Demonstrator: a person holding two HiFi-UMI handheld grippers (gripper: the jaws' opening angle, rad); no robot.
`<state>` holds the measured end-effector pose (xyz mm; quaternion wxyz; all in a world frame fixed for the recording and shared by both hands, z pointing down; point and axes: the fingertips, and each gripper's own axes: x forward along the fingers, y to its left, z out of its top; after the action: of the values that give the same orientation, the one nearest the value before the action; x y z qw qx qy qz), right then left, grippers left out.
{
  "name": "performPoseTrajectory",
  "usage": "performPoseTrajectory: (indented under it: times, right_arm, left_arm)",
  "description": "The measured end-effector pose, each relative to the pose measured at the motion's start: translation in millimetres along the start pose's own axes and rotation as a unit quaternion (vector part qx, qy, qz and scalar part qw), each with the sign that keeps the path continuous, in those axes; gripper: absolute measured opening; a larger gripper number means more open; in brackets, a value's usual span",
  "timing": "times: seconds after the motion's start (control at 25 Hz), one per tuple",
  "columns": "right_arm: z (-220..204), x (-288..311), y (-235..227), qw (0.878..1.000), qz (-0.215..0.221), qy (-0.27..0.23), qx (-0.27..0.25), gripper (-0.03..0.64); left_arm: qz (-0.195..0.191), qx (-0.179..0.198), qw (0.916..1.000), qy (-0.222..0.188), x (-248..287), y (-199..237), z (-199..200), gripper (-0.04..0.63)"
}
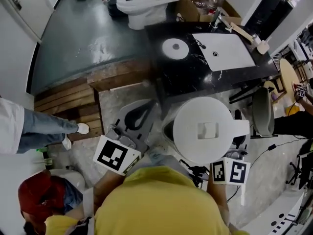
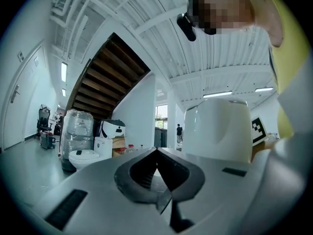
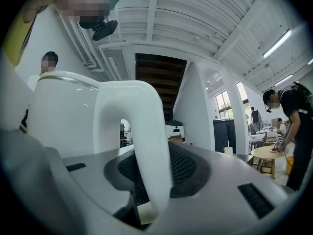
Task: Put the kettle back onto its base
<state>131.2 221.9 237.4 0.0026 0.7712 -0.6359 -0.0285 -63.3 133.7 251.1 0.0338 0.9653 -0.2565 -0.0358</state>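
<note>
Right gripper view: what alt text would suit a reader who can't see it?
The right gripper holds a white kettle by its handle, clamped between its jaws; the kettle's body fills the left. Behind is a dark staircase, and at right a person bends over a round table.

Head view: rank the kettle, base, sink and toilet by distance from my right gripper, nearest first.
1. Kettle: held by the right gripper.
2. Sink and base: too close to call, both on the counter ahead, sink right, base left.
3. Toilet: beyond the counter, top of view.
</note>
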Motion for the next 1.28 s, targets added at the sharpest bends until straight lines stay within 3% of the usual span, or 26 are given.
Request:
performPoseTrajectory:
  times: [0.4,1.28]
  right_arm:
    - [-9.0,55.1,-16.8,1.000,0.015,0.006,0.019,0.127]
    - [-24.9,220.9,-28.1,0.999,-0.033,0.019,0.008,0.127]
  left_arm:
    - [0.013,-0.003,0.9999,0.001,42.7,25.5,0.6,0.011]
    - [-0.050,-0.017,0.9986,-0.008,186.4,157.4,2.6,0.011]
